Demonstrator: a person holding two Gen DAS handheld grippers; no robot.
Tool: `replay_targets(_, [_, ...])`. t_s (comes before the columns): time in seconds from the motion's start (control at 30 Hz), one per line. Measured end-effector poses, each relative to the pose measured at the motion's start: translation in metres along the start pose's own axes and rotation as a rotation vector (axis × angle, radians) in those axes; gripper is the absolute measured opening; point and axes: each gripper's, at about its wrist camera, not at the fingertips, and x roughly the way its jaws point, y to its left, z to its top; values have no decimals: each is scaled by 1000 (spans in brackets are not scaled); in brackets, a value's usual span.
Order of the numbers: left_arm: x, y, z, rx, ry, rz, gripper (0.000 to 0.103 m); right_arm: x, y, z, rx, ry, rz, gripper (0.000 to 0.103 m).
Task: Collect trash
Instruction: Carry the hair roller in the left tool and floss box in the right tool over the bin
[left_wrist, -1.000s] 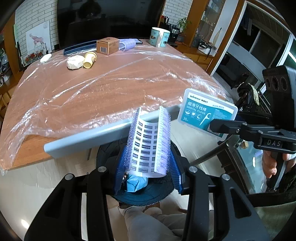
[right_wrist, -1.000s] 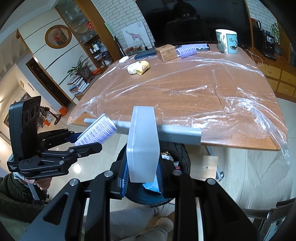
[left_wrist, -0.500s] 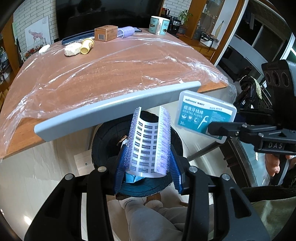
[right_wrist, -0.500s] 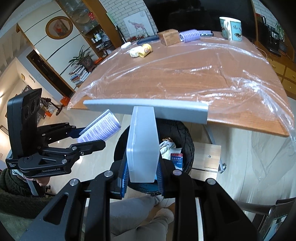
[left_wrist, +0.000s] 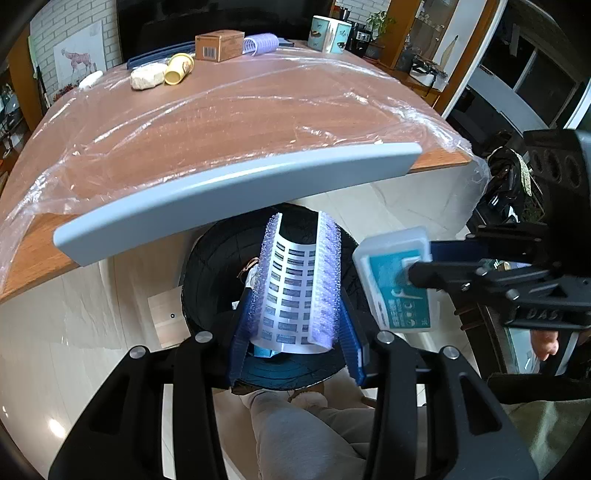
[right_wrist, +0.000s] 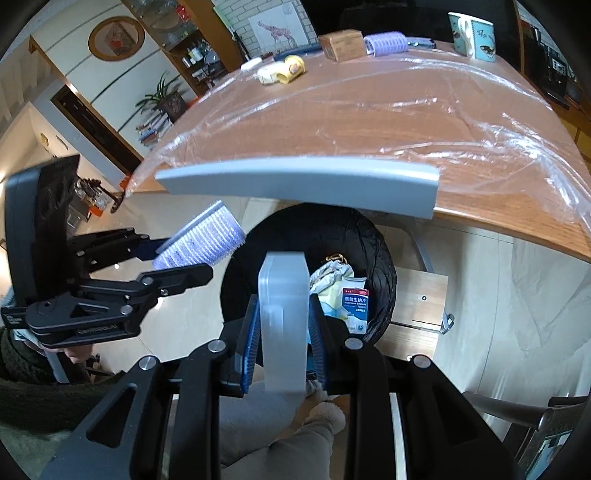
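Both grippers over the bin, each with a piece of trash

The left gripper (left_wrist: 297, 291) is clamped on a purple hair roller (left_wrist: 295, 288), squeezed between its blue pads, right above the black bin (left_wrist: 207, 273) on the floor. The right gripper (right_wrist: 282, 325) is clamped tight on a dental floss box (right_wrist: 283, 317), also above the bin, where a medicine box (right_wrist: 355, 304) and crumpled paper (right_wrist: 330, 275) lie. Beyond them a grey chair back (left_wrist: 229, 199) and the table (left_wrist: 236, 107) under plastic sheet carry a mug (left_wrist: 329, 34), a carton (left_wrist: 218, 45) and another roller (left_wrist: 260, 43).
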Motion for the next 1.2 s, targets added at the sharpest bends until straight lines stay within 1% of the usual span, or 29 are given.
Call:
replay_targets(0.07, [3,1,0,0,5,4,44,10,0,1,-1,20,-14,26])
replay_targets(0.27, [11,6,-2,-6,25,16,44,24,-2,4,11,41,-9,26])
replay_targets(0.73, [32,17,-7,-12,75,43,44,34,-3,9,17,49,-14,26])
replay_targets(1.2, [52,21,-10,-1,130,69,44,50,-14,9,51,71,-55,26])
